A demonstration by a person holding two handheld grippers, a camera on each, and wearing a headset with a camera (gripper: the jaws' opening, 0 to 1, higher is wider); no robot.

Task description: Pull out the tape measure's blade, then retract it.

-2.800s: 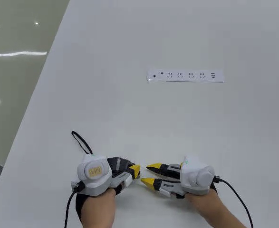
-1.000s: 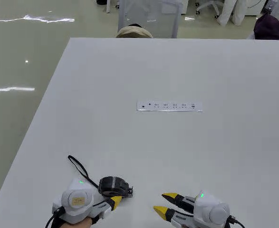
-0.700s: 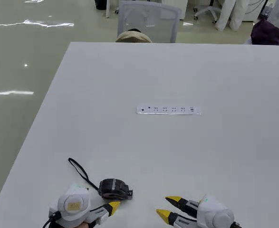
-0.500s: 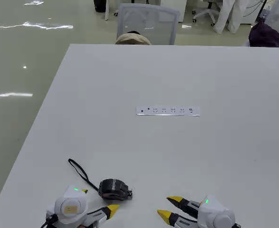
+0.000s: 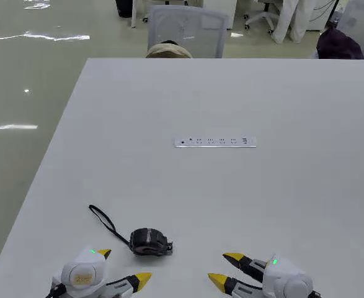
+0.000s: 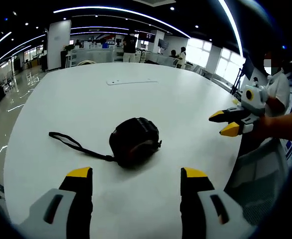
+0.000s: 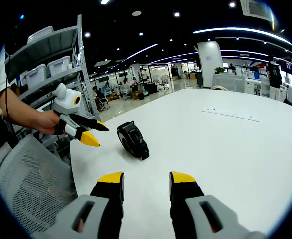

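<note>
Black tape measure lies on white table, blade in. Left gripper and right gripper: jaws apart, holding nothing.

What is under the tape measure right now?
The tape measure rests directly on the white table, with its strap trailing flat beside it. The case covers its own contact patch, so anything thin beneath it cannot be seen.

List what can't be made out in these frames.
- Tape measure: case markings are too small in the head view and lost in the dark case in both gripper views.
- Left gripper and right gripper: bodies cut off by the head view's bottom edge.
- Power strip: socket details too small, head view.
</note>
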